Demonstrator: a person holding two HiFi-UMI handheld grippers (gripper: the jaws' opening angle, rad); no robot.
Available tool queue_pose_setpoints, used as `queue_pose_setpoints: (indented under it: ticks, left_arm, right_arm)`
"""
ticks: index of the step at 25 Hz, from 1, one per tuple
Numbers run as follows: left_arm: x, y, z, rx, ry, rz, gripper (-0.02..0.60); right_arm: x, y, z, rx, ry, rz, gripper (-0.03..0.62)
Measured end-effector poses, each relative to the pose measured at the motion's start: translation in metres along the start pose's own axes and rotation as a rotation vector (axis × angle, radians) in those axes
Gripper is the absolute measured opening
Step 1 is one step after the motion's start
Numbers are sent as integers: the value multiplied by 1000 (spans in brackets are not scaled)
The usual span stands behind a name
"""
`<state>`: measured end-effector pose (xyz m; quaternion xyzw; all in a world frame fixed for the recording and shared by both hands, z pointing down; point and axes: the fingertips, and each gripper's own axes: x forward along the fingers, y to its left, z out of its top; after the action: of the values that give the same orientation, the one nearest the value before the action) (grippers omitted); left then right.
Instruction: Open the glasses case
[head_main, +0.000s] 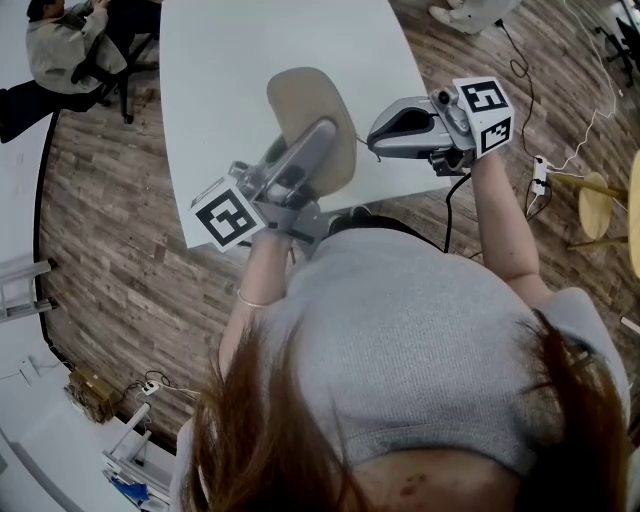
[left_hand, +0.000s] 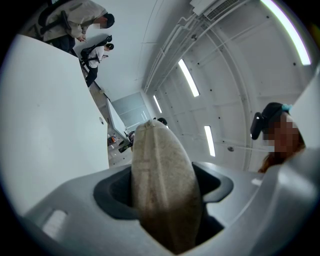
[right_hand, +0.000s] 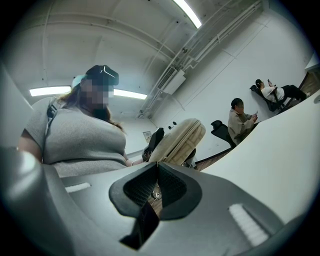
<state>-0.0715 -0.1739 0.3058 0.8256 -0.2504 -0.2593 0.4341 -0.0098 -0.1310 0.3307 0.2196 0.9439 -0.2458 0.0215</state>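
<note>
A beige oval glasses case is held up over the near edge of the white table. My left gripper is shut on it from below, its jaws clamping the case's two broad faces. In the left gripper view the case stands on edge and fills the gap between the dark pads. My right gripper is shut, its tips just right of the case's edge. The right gripper view shows the case beyond the closed jaws, seam side on. I see nothing clearly pinched there.
Seated people are at the far left beyond the table. A round wooden stool stands on the plank floor at right, with cables and a power strip near it. The table runs along the right gripper's side.
</note>
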Motion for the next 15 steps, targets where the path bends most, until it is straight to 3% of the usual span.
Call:
queue_pose_setpoints:
  ticks: [15]
  left_arm:
    - [4,8,9,-18,-26,14,330]
  right_arm:
    - [1,-2,-9,34,16,28,11]
